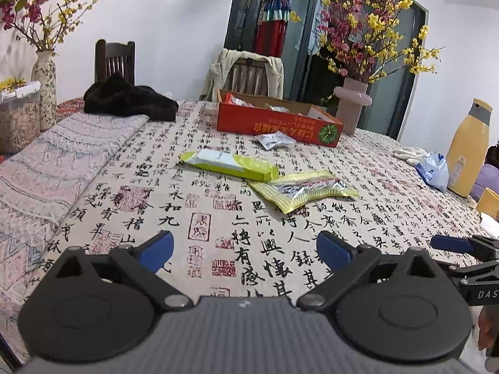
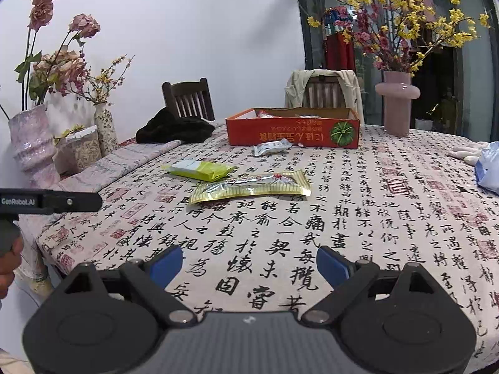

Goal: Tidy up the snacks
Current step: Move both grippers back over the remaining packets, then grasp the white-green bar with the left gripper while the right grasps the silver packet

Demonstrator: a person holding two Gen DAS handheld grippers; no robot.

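Three snack packs lie loose on the bench ahead of both tongs, none of them touched. Nearest is a striped yellow pack, flat on the cloth, straight ahead of the right tongs and a little right of centre for the left tongs. Just beyond it, to its left and almost touching it, lies a lime-green pack. Further on sits a small silver sachet, just in front of the red box — an open carton at the far side with more packets inside.

Both tongs are spread wide with nothing between the blue pads, held low over the near edge of the bench and well short of the packs. The right tongs show at the right edge of the left camera's view; the left tongs' body and part of a hand show at the left edge of the right camera's.

Right of the box stands a pink vase of blossoms. Left of it a black cloth lies heaped before a chair.
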